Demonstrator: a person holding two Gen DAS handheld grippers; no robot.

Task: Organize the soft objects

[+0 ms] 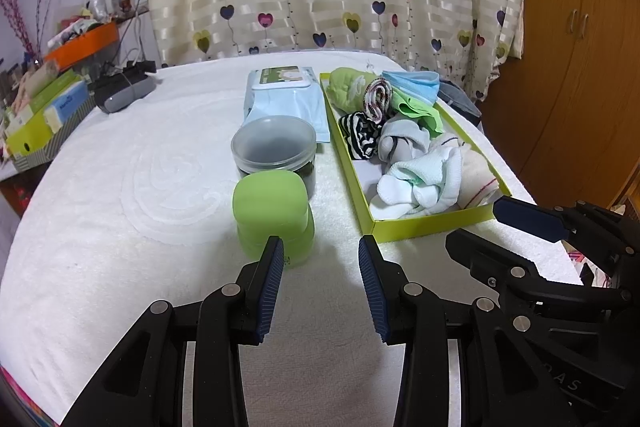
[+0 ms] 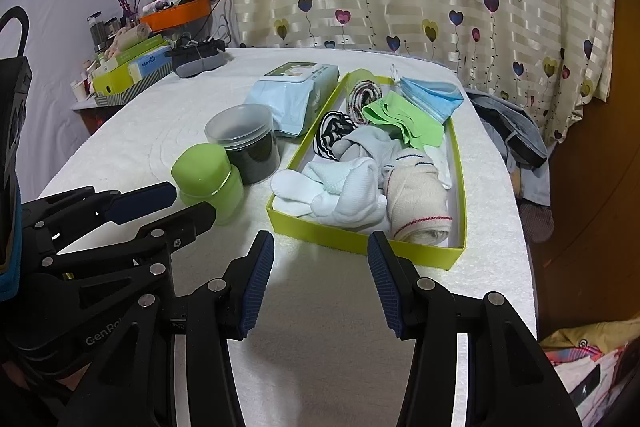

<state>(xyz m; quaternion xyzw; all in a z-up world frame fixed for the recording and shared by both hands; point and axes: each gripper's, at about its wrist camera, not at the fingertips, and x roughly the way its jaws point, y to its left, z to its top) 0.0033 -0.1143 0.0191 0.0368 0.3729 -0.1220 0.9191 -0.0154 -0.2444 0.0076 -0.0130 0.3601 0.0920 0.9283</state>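
Blue-padded jaws of the left gripper and right gripper stand apart and empty above the white worktop. Just beyond, right of the green jar, the yellow-green tray holds bundled socks. They look light and squashy; pinch a bundle's thick middle.

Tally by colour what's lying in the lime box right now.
In the lime box, as far as the overlapping shows:
White bundles: 1
Grey sock roll: 1
Beige roll: 1
Black-and-white striped roll: 1
Multicolour striped roll: 1
Green pieces: 2
Blue face mask: 1
Total: 8
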